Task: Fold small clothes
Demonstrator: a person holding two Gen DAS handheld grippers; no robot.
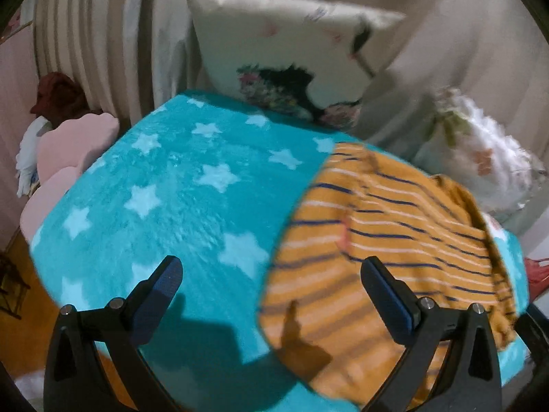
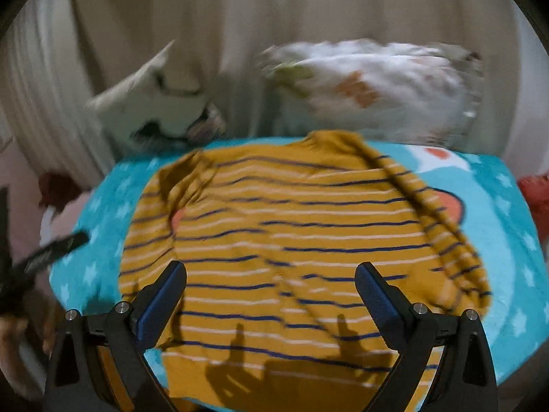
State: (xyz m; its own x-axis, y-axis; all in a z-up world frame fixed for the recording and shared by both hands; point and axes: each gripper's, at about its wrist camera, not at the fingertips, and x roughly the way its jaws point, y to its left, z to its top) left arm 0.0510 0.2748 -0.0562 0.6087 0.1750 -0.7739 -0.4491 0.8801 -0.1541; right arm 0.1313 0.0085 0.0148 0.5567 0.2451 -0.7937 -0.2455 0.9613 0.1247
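A small mustard-yellow shirt with navy and white stripes (image 2: 291, 240) lies spread, a little rumpled, on a turquoise star blanket (image 2: 507, 240). In the left wrist view the shirt (image 1: 384, 240) covers the right side of the blanket (image 1: 171, 189). My left gripper (image 1: 272, 271) is open and empty above the shirt's left edge. My right gripper (image 2: 271, 274) is open and empty, hovering over the shirt's lower middle. The left gripper's finger (image 2: 51, 250) shows blurred at the left edge of the right wrist view.
A white printed pillow (image 1: 284, 55) stands behind the blanket. A white floral bundle (image 2: 377, 86) lies at the back right. Pink cloud-shaped cushions (image 1: 65, 158) sit at the left edge, and beige curtains (image 1: 103, 34) hang behind. A red item (image 2: 535, 199) is at far right.
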